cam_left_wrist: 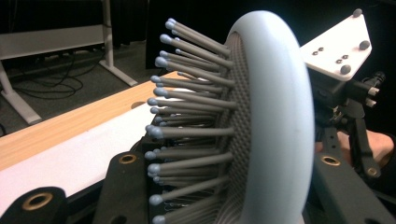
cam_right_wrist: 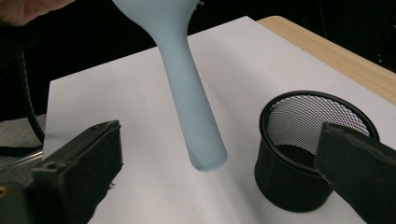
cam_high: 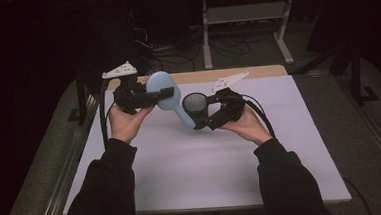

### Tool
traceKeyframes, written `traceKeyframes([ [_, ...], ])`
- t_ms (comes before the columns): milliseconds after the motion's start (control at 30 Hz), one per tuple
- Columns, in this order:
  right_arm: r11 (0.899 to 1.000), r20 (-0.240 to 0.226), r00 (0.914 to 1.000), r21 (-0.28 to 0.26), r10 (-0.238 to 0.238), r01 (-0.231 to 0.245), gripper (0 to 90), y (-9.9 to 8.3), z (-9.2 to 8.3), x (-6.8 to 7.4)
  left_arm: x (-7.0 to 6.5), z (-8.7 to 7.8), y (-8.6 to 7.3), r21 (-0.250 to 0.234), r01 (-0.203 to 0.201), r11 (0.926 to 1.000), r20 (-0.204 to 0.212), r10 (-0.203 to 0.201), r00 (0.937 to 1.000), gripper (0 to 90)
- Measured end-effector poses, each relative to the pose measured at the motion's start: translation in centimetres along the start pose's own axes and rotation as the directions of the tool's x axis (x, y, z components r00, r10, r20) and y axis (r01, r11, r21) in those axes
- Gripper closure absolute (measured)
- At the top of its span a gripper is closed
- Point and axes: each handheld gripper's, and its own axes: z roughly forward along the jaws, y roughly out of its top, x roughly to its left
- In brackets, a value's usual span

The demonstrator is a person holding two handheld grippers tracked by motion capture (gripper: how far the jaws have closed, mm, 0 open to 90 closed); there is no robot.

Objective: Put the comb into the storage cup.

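Note:
A pale blue hairbrush is held up over the table, head up and handle slanting down to the right. My left gripper is shut on its oval head; in the left gripper view the grey bristles point left between the jaws. My right gripper stands open around the handle's lower end, with a gap on both sides. A black mesh cup stands upright on the white table just beyond the right-hand jaw.
The white table surface has a wooden strip along its far edge. Behind the table stand a white metal frame and loose cables on the dark floor. Both forearms in black sleeves come in from the bottom.

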Motion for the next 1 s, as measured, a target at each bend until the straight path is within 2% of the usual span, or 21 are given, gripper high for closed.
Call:
traceKeyframes([
  [367, 1.0, 0.037, 0.9992, -0.027, 0.016, -0.015, 0.0, -2.1, -2.3, -0.9, 0.3, -0.2, 0.3, 0.0, -0.009, 1.0, -0.011, 0.009, 0.9999, 51.5],
  [633, 0.998, 0.058, 0.998, -0.05, 0.026, -0.024, 0.0, -3.2, -3.8, -1.3, 0.1, -0.2, 1.2, -0.007, -0.021, 0.9998, -0.009, 0.021, 0.9997, 51.5],
  [1000, 0.996, 0.091, 0.9952, -0.089, 0.036, -0.028, 0.0, -4.8, -5.7, -1.6, 0.7, 0.0, 2.4, -0.02, -0.027, 0.9994, -0.015, 0.026, 0.9995, 51.5],
])
